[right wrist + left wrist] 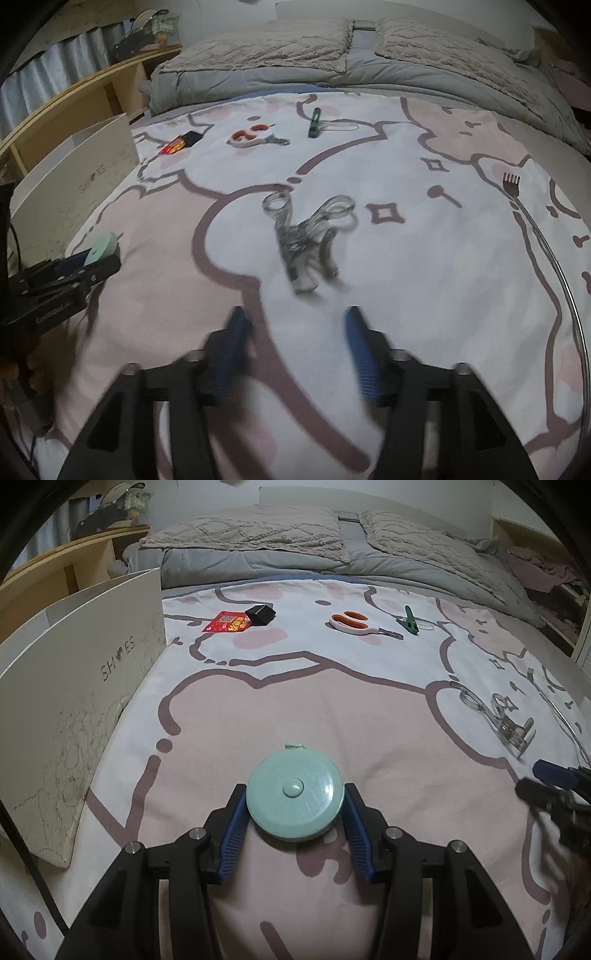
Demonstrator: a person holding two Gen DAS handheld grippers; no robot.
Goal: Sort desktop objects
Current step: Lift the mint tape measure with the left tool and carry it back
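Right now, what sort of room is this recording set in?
Most likely a bedroom: the objects lie on a pink-and-white cartoon-print bedsheet, with two beige textured pillows and a folded grey quilt at its far end.

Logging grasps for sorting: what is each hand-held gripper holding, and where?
Left hand-held gripper clamps the round mint tape measure by its opposite rim edges. Right hand-held gripper holds nothing.

One word readable — on the white box

The side panel of the white box (85, 686), standing left of the mint tape measure (295, 799), reads "SHOES", its "O" partly filled by a small dark mark. The red packet (227, 623) beyond that box carries print — too small to read.
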